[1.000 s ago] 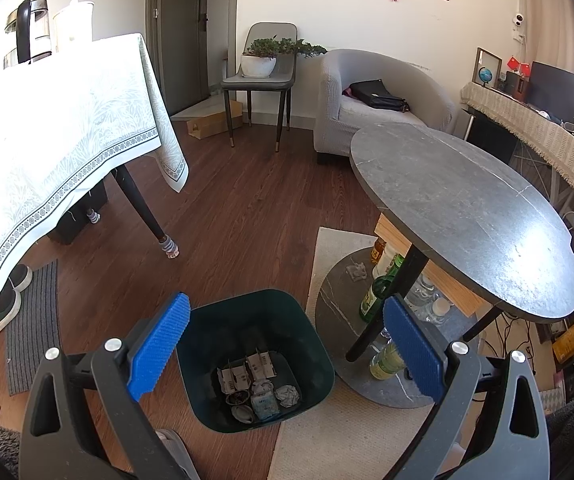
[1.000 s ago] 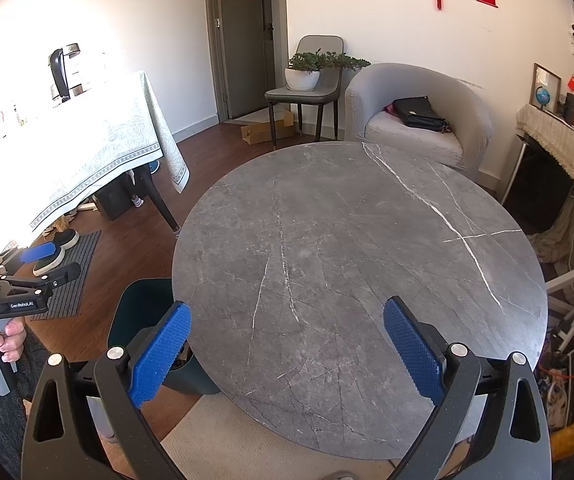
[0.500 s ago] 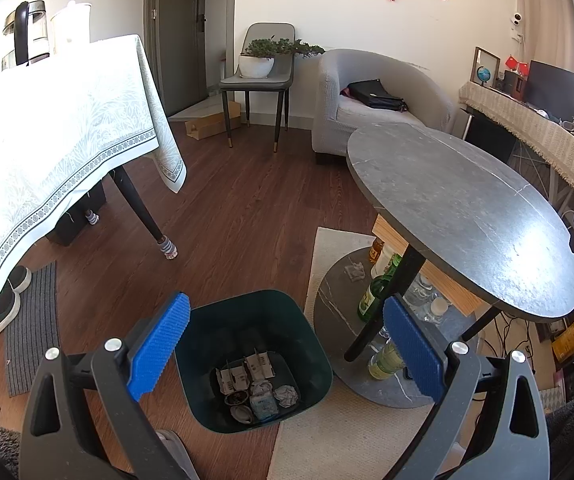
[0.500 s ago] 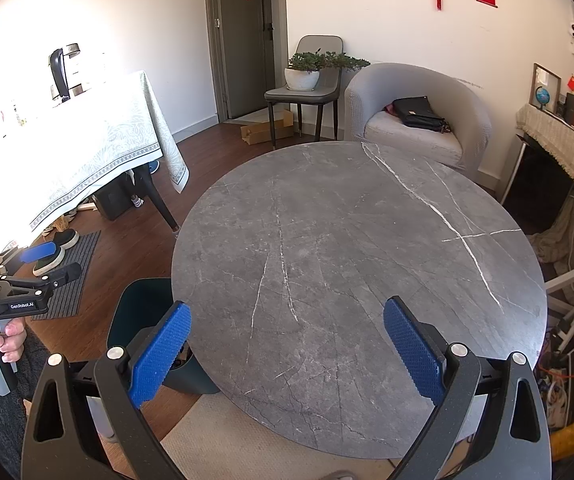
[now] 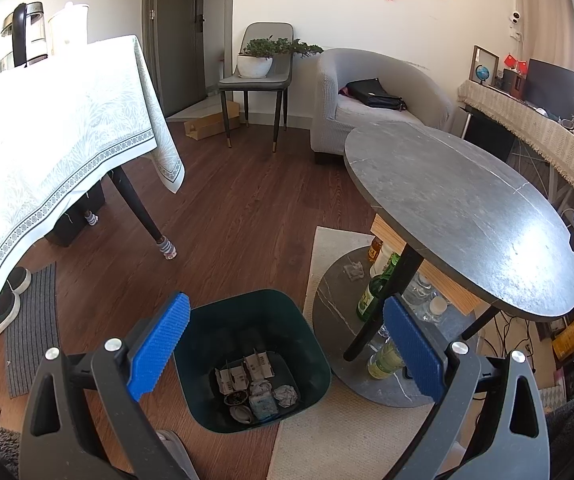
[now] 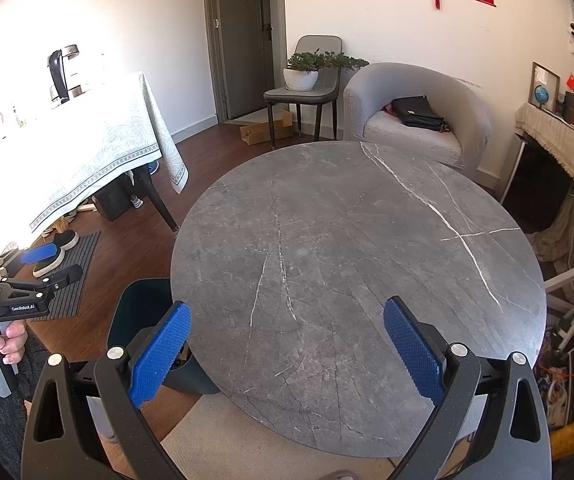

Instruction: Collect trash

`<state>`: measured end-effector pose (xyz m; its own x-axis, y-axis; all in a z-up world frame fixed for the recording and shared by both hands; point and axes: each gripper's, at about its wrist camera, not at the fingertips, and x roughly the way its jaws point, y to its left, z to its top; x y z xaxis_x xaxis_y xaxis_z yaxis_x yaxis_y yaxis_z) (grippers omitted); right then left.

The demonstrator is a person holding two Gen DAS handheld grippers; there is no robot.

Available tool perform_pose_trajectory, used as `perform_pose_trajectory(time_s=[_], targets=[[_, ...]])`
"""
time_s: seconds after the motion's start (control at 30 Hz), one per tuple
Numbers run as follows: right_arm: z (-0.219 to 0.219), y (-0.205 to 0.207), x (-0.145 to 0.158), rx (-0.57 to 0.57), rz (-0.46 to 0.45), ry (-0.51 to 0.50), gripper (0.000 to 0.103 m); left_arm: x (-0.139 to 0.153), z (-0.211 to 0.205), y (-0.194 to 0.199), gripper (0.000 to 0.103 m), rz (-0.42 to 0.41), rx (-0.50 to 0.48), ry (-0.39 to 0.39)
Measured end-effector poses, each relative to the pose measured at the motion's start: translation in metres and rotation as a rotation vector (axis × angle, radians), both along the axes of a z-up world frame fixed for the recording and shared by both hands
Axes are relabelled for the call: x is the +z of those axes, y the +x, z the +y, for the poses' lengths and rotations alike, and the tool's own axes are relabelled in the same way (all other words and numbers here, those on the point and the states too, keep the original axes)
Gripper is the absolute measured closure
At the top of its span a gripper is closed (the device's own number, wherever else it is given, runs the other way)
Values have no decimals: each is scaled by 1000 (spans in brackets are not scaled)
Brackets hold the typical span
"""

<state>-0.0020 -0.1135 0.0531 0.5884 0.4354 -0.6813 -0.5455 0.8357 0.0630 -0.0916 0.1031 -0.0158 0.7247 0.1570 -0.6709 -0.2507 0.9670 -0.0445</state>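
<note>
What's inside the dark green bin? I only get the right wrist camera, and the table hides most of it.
Observer: The left wrist view looks straight in. The bin has a crumpled paper ball and small packets at the bottom.
Operator: Is anything under the round table?
Observer: Yes, a lower shelf with bottles. A green bottle stands beside the table leg.
Operator: Is the left claw holding something?
Observer: No, it is open and empty, hanging above the bin.
</note>
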Motion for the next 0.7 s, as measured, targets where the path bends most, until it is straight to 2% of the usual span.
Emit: perform_pose_trajectory(time_s=[0.7], targets=[[-1, 0, 0, -1, 2, -2, 5, -1, 0, 1, 4, -1, -15, 8]])
